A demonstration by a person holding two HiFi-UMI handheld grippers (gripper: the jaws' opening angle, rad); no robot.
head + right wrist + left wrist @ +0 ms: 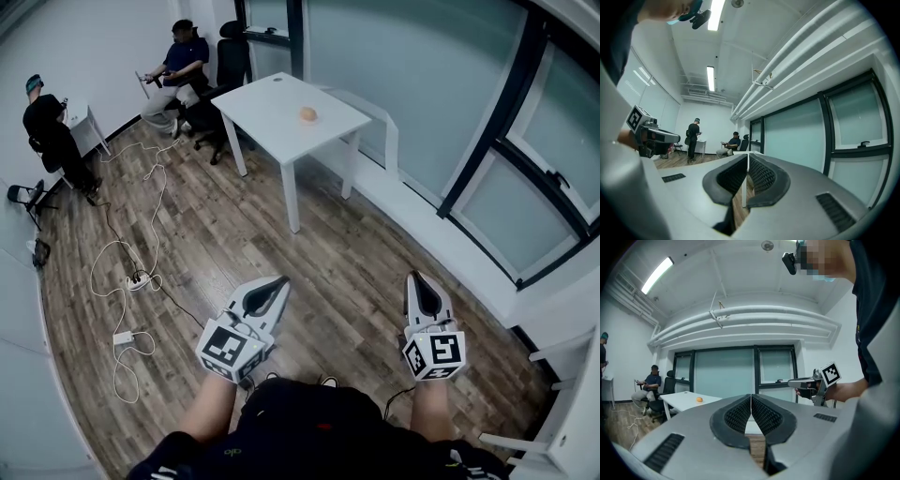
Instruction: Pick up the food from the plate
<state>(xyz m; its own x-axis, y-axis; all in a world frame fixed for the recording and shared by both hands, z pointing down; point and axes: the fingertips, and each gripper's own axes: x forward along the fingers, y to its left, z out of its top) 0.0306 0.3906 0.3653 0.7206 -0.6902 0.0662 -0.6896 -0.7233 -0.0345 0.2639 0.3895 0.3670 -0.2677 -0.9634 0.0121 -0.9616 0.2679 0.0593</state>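
I see a room w/ a wood floor (206, 234), a glass wall (422, 84) and a white table (272, 103) near it. The food (308, 114), a small orange round thing, lies on the table top; I cannot make out a plate under it. Two people are at the far wall. Left gripper (279, 283) and right gripper (420, 281) are both closed, nothing btw the jaws, over the floor, well apart from the table.
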